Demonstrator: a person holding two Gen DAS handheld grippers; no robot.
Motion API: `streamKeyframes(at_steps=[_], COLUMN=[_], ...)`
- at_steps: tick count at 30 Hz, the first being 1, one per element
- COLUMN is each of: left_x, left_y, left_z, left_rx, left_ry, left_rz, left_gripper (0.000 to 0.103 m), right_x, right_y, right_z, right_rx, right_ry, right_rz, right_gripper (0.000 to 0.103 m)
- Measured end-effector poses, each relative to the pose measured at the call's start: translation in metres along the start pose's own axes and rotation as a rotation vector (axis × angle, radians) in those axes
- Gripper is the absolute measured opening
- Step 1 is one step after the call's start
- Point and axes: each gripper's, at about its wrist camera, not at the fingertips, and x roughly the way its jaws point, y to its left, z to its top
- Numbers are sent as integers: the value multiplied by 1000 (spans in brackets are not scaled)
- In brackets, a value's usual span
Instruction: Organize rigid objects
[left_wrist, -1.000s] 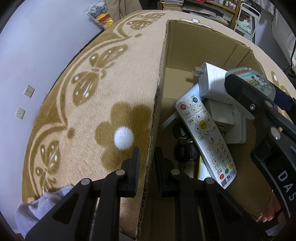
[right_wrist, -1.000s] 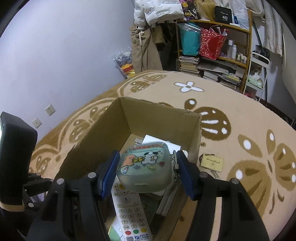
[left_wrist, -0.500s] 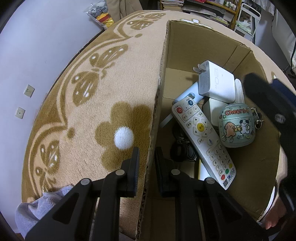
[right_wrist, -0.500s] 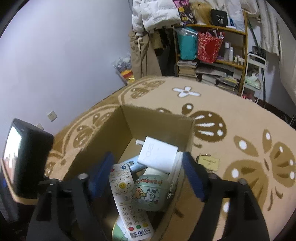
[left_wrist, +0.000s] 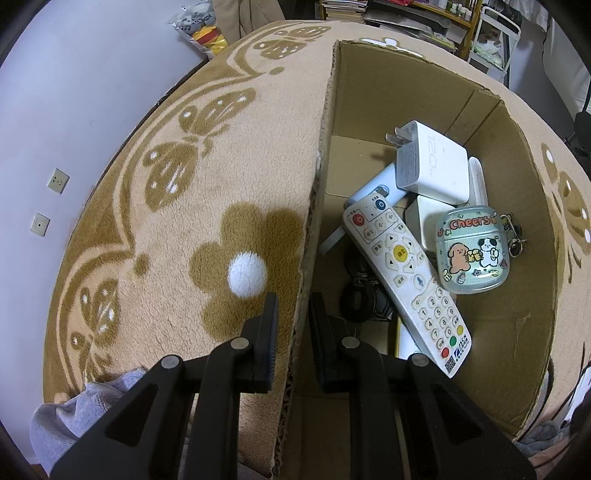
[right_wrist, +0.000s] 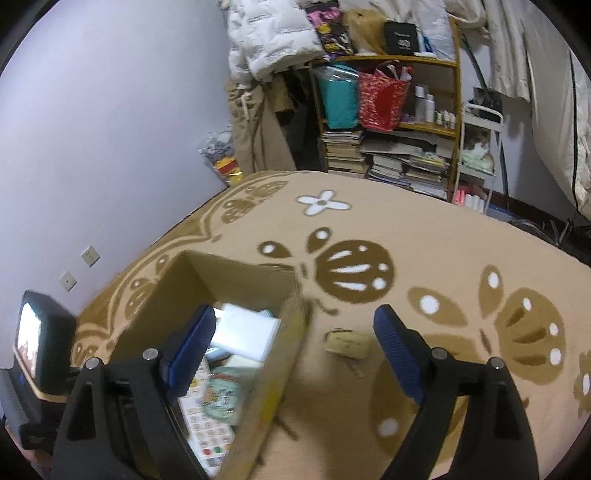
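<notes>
Clamping the near wall of the cardboard box (left_wrist: 369, 92), the left hand-held gripper (left_wrist: 291, 325) has one black finger outside the box over the rug (left_wrist: 166, 221) and the other inside, the cardboard edge pinched between them. The box sits on the tan rug with its brown butterfly and flower pattern. Inside it lie a white remote control (left_wrist: 406, 273) running diagonally, a white charger (left_wrist: 428, 162) with its two prongs pointing toward the left wall, and an earbud case (left_wrist: 471, 253) — pale green, with cartoon dogs and the word "Cheers" — resting against the remote's right side, a small key ring hanging at its right edge. Dark objects beneath the remote are too shadowed to identify.

The right hand-held gripper (right_wrist: 295, 343) is spread wide with nothing between its blue pads (right_wrist: 192, 347); its left pad hangs over the box opening, the right over bare rug. Between the pads, on the rug just outside the box's right wall, lies a small tan tag (right_wrist: 347, 343) — blurred, its detail unreadable. A cluttered bookshelf (right_wrist: 388, 122) stands against the far wall.
</notes>
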Motion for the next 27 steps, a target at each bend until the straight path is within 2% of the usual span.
streamKeyframes(at_steps=[7, 12, 20, 23, 26, 27], left_x=[-1, -1, -3, -4, -5, -5], left_y=[0, 0, 0, -1, -1, -1], left_z=[0, -1, 0, 0, 0, 0], left_rx=[1, 4, -6, -2, -1, -2], left_ry=[0, -1, 2, 0, -1, -1], left_rz=[2, 5, -6, -3, -1, -2], left_gripper=[16, 17, 17, 17, 17, 16], right_x=[22, 48, 82, 93, 102, 104], right_y=[-48, -67, -71, -69, -69, -69], right_z=[-3, -12, -31, -36, -41, -42], right_rx=[69, 40, -30, -43, -17, -16], right_ry=[20, 54, 117, 142, 172, 174], right_rz=[10, 3, -25, -7, 53, 66], right_gripper=[92, 92, 91, 86, 84, 79])
